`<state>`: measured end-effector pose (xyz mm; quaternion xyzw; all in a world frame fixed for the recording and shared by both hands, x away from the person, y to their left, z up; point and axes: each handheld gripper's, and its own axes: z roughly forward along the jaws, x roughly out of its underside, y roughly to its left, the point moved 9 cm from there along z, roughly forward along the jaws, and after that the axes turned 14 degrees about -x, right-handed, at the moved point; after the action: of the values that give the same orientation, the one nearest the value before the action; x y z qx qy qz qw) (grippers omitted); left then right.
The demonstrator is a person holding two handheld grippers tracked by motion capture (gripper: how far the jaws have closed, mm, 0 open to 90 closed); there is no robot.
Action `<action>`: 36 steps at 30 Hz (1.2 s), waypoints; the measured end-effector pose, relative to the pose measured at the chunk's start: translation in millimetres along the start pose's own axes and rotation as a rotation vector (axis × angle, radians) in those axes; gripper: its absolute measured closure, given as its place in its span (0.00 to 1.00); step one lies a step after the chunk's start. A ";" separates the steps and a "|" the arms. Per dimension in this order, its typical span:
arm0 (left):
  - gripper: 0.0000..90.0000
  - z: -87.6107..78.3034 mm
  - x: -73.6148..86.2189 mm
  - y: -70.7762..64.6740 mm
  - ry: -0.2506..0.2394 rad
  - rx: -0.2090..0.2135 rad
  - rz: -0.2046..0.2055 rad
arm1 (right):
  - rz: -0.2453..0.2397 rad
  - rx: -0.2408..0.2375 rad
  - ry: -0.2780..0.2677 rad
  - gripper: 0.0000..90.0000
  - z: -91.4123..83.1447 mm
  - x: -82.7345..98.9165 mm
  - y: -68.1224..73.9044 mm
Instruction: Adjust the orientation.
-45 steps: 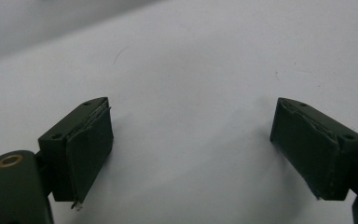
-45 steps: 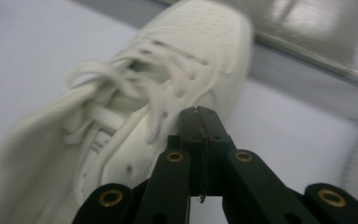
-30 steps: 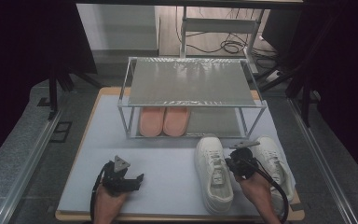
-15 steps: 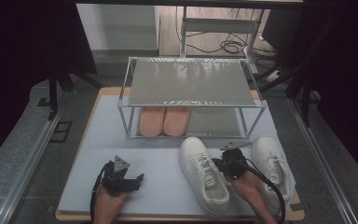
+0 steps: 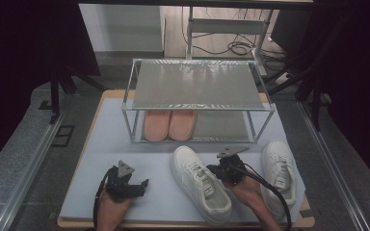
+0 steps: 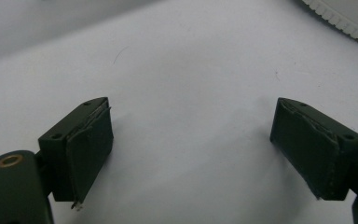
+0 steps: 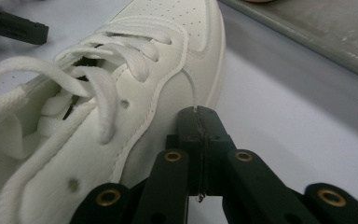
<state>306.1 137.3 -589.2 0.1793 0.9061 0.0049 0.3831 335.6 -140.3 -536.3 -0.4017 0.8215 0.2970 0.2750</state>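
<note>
A white sneaker (image 5: pixel 200 180) lies on the pale mat (image 5: pixel 101 144), its toe turned toward the rack. My right gripper (image 5: pixel 218 169) sits against its right side. In the right gripper view the jaws (image 7: pixel 199 114) stand pressed together, pinching a thin white lace end (image 7: pixel 191 88) that runs up along the sneaker (image 7: pixel 121 93). The second white sneaker (image 5: pixel 278 168) rests further right. My left gripper (image 5: pixel 142 185) lies on the mat at the near left, open (image 6: pixel 191 144), with bare mat between its pads.
A metal two-level rack (image 5: pixel 197 86) stands at the back of the mat, with a pair of pink slippers (image 5: pixel 169 124) on its lower shelf. The wooden board's front edge (image 5: pixel 183 224) is close under both hands. Cables lie on the floor behind.
The held sneaker slid left, away from the other sneaker, and swung its toe toward the rack, with my right gripper moving left alongside it. The left gripper stayed put.
</note>
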 end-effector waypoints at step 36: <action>0.15 0.0 0.0 0.0 0.000 0.000 0.001 | -0.020 -0.055 -0.024 0.63 -57.1 23.3 46.8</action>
<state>306.1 137.4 -589.2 0.1795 0.9062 0.0052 0.3829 272.6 -169.0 -501.5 -0.4136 0.8056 0.3214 0.2770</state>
